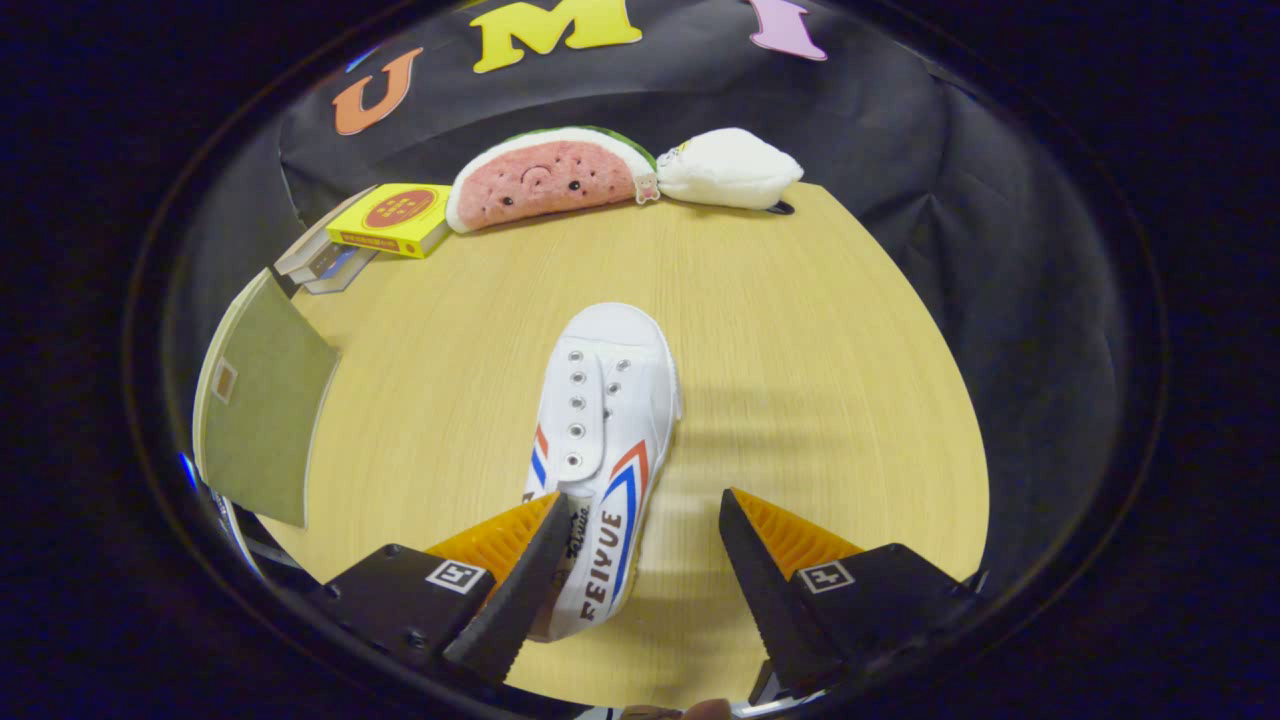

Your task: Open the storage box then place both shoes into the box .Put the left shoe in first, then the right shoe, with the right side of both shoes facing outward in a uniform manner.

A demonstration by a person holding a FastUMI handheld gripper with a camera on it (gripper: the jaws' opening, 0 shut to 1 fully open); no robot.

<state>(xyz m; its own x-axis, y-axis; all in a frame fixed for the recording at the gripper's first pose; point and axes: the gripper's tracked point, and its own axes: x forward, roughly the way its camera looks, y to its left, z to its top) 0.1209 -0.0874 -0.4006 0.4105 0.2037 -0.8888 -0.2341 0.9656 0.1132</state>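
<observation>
While the gripper [640, 530] hangs above the table with fingers spread wide, nothing is clamped between them. The left finger [520, 570] overlaps the heel end of the white shoe [600, 440]; can't tell whether it touches. The right finger [770, 570] stands clear over bare wood, with a gap between it and the shoe's striped side.

The shoe lies flat on the wooden table [800, 350], sole down, toe pointing away from the fingers, heel between them and biased to the left one. No laces in the eyelets.

Room: open tabletop all along the shoe's right side out to the curved table edge. Ahead of the toe, free wood up to the watermelon plush [545, 180] and white plush [728, 168] at the far edge. On the left, the storage box's flap [262, 420] stands near the shoe, with a narrower strip of wood between. Beyond it, a yellow box [392, 218] sits on stacked books [318, 265] at the far left edge.
</observation>
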